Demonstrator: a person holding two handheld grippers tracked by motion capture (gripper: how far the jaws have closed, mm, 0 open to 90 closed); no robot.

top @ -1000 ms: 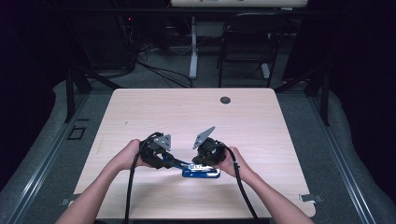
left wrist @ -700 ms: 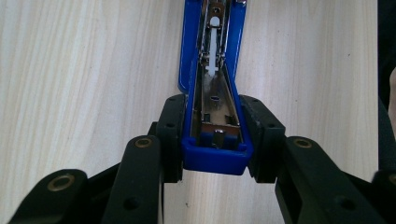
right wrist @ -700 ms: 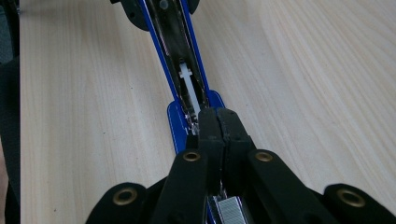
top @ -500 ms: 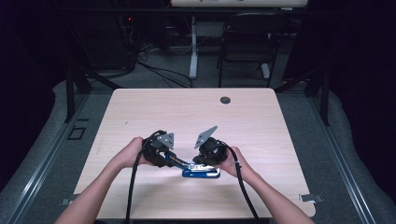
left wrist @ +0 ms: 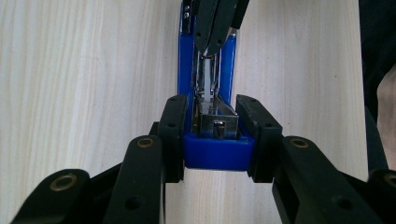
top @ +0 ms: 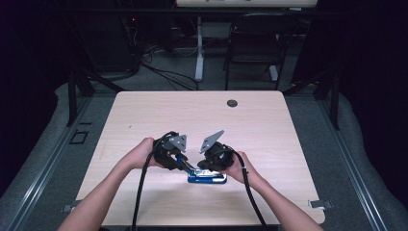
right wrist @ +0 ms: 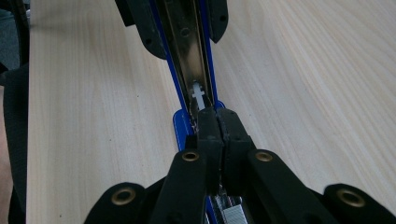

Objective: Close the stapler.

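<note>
Both grippers [top: 192, 166] [top: 204, 168] clamp the blue stapler [top: 207, 177] near the table's [top: 269, 130] front edge

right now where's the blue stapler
In the high view the blue stapler lies near the table's front edge, between the left gripper and right gripper.

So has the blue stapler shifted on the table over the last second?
No. In the high view the blue stapler lies just as far from the table's near edge and from the dark round grommet as before.
</note>
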